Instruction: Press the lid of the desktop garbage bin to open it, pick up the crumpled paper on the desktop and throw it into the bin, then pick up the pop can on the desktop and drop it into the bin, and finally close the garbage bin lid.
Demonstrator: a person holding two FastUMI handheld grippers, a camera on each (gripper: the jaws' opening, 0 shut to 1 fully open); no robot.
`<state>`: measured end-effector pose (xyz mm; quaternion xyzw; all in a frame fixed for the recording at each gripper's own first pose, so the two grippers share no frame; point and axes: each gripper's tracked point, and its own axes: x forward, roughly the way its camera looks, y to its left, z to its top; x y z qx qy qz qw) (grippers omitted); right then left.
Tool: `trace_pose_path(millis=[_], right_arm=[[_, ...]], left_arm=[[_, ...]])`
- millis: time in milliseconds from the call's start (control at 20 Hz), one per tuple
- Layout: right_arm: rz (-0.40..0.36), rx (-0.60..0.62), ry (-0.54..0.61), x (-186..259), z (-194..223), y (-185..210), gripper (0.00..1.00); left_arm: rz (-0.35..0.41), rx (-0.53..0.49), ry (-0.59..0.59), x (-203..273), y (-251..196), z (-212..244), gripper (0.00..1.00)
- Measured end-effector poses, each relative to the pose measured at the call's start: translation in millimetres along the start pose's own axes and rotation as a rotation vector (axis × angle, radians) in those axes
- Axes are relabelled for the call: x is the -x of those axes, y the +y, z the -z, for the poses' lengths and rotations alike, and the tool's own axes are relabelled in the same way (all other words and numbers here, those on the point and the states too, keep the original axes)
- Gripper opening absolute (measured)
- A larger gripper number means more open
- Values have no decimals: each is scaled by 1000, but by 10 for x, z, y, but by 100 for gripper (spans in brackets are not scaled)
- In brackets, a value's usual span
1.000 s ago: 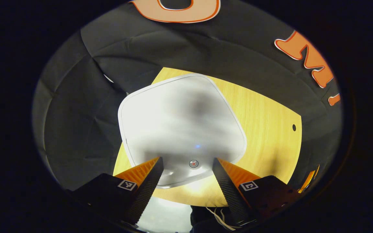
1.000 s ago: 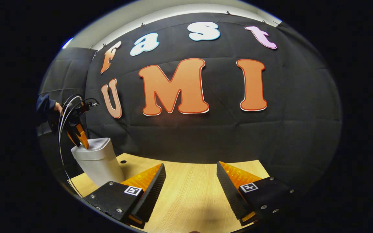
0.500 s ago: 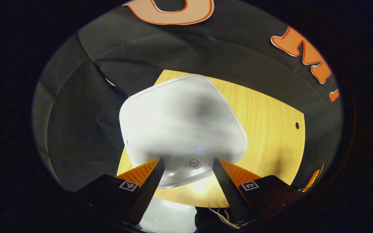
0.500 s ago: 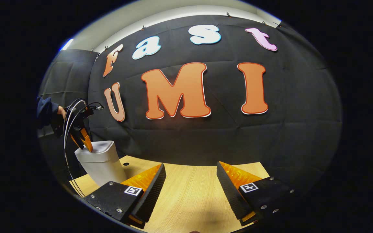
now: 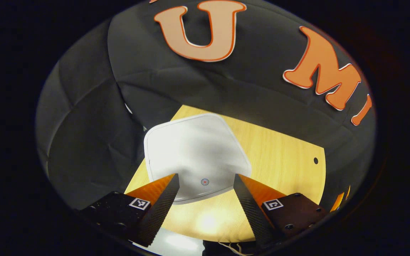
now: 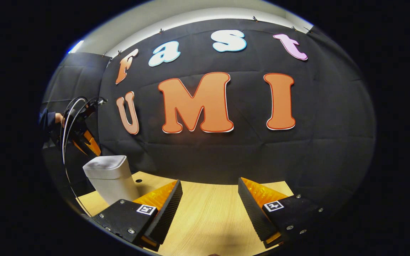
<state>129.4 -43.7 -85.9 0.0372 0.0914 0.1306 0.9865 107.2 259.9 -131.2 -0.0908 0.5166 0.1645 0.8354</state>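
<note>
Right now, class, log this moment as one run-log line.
bin: lid closed | left gripper: open, above bin | right gripper: open, over table

No readable words, brands or numbers appear on any object. A small ring-shaped mark sits near the front edge of the bin lid (image 5: 195,153). Each finger of the left gripper (image 5: 205,188) and the right gripper (image 6: 209,193) carries a small square coded tag, its pattern not legible as text.
</note>
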Motion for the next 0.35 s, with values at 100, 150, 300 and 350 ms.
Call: trace_pose_path(millis=[100, 150, 300, 350], right_arm=[[-2, 3, 0, 2, -15, 29, 94], [-1, 7, -1, 6, -18, 34, 94], [1, 12, -2, 20, -56, 68, 94], [2, 7, 9, 39, -53, 78, 94]], left_arm=[[17, -13, -68, 178, -39, -26, 99], [25, -21, -108, 269, -53, -41, 99], [6, -79, -245, 478, -106, -62, 99], [4, -96, -287, 544, -168, -53, 98]])
